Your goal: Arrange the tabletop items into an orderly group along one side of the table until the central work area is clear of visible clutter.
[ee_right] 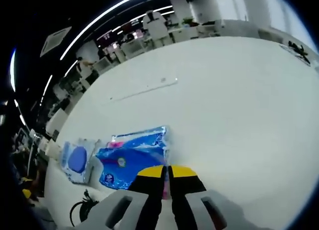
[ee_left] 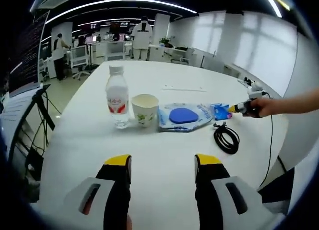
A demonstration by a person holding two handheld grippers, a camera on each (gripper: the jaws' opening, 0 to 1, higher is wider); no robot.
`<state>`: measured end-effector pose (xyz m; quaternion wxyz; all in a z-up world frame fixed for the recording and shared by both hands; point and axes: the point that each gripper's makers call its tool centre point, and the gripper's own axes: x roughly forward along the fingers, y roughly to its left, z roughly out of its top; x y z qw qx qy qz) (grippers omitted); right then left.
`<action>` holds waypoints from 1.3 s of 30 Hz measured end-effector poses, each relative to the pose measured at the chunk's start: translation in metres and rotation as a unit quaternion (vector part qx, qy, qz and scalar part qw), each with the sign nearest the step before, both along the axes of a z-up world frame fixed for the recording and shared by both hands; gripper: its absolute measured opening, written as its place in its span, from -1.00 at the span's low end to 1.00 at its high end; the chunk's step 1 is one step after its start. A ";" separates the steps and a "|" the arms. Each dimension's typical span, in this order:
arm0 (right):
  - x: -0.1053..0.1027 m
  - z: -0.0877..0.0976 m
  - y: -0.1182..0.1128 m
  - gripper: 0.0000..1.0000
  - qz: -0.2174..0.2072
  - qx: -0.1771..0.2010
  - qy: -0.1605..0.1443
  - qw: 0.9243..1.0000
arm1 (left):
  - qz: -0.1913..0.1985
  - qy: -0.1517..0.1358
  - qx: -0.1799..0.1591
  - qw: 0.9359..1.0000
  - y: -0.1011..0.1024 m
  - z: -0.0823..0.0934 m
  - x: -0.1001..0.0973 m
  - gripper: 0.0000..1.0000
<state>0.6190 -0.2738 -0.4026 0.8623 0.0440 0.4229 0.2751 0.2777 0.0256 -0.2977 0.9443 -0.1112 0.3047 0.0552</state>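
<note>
Jaws of the right gripper (ee_right: 167, 182) are pinched nearly together on the edge of a small blue plastic packet with pink print (ee_right: 132, 160), which lies on the white table (ee_right: 239, 115). In the left gripper view the same packet (ee_left: 220, 111) sits at the end of the row, with the right gripper (ee_left: 238, 108) reaching in from the right, a person's hand behind it. Just beside the packet lies a flat clear pouch holding a blue oval pad (ee_right: 76, 161), and a coiled black cable (ee_right: 83, 206) rests nearer the table edge.

The left gripper (ee_left: 162, 166) hovers over bare tabletop with its yellow-tipped jaws wide apart and nothing between them. Ahead of it stand a clear plastic water bottle with a red-and-white label (ee_left: 117, 103) and a white paper cup with green print (ee_left: 144, 110), almost touching, then the pouch (ee_left: 183, 116) and the packet in one rough line. The cable (ee_left: 227, 138) lies apart from that line, closer to the near side.

By my judgement the grouping is well advanced: four items already form a row. Left to do are settling the packet, bringing the cable in beside the others, and perhaps shifting the whole row nearer one edge, since it sits fairly central on the table. A thin pale strip (ee_right: 144, 89) also lies farther out on the table.
</note>
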 end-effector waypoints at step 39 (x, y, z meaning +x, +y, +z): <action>-0.030 0.021 -0.019 -0.80 -0.008 -0.011 -0.027 1.000 | -0.009 -0.014 -0.016 1.000 0.021 -0.003 -0.023 -0.01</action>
